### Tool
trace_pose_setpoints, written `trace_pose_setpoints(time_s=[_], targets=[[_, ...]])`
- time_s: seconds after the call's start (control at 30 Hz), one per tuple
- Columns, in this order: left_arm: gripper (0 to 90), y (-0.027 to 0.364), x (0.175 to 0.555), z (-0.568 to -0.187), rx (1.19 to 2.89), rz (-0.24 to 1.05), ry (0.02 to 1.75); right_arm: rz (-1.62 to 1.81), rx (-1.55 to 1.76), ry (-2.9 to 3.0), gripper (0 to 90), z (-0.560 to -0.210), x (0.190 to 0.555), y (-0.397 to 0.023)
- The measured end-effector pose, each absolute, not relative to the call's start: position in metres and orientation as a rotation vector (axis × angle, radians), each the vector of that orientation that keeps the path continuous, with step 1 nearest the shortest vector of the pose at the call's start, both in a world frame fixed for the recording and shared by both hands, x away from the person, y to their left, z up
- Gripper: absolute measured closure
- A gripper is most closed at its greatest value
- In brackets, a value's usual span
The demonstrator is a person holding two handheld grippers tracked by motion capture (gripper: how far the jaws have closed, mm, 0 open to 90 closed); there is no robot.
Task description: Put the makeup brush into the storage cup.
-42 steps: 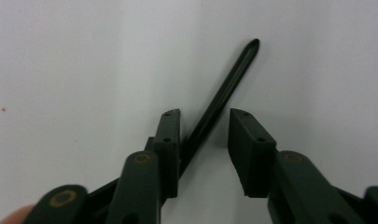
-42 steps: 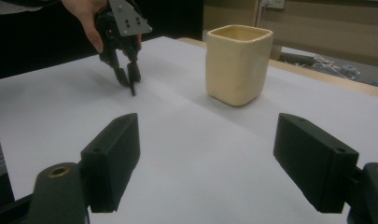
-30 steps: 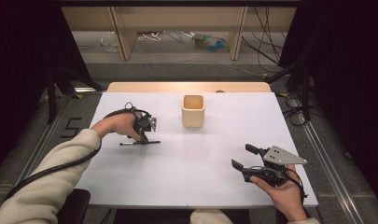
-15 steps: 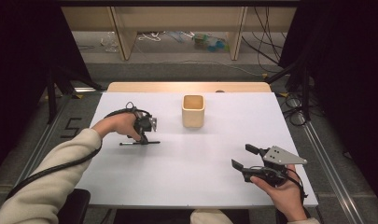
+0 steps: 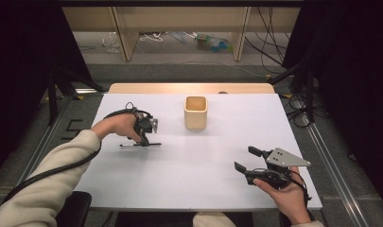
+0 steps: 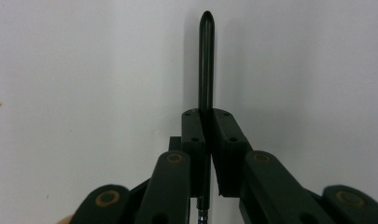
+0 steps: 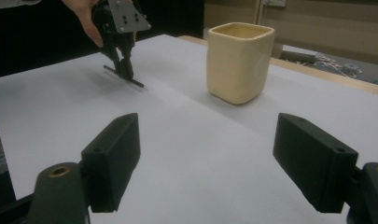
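Observation:
A black pen [image 5: 154, 144] lies flat on the white table [image 5: 203, 189], left of centre. My left gripper [image 5: 143, 141] points down at it and is shut on its middle. In the left gripper view the pen [image 6: 206, 60] runs straight out between the closed jaws of the left gripper [image 6: 206, 122], its rounded tip resting on the table. My right gripper [image 5: 244, 158] is held low near the front right of the table, open, with nothing between its wide-apart jaws [image 7: 214, 154]. From the right gripper view, the left gripper [image 7: 126, 70] stands on the pen [image 7: 136, 83] at the far left.
A cream square cup [image 5: 195, 112] stands upright at the back centre of the table, to the right of the pen; it also rises ahead in the right gripper view [image 7: 239, 63]. A wooden board [image 5: 132, 88] borders the far edge. Cables lie on the floor beyond.

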State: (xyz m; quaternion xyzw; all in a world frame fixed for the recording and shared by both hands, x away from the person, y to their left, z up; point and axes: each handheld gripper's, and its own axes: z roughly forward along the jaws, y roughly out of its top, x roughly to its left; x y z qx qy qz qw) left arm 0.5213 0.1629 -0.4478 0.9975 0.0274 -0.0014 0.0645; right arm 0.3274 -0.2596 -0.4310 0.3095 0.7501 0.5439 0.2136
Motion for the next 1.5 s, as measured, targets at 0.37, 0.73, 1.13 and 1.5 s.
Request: trace_pose_setpoints(time_s=[0.37,0.73,1.13,1.5], targets=[[84.0,0.151,0.506,-0.432,3.004,-0.012,0.021,1.512,0.844,2.092,24.7,-0.432,0.328,-0.258],[83.9,0.138,0.486,-0.413,2.977,0.004,-0.065,1.535,0.812,2.1,25.0,-0.433,0.331,-0.254],[84.0,0.117,0.462,-0.394,2.941,0.007,-0.156,1.523,0.773,2.143,25.8,-0.432,0.334,-0.245],[84.0,0.093,0.445,-0.38,2.907,-0.013,-0.248,1.556,0.713,2.195,27.8,-0.434,0.343,-0.227]])
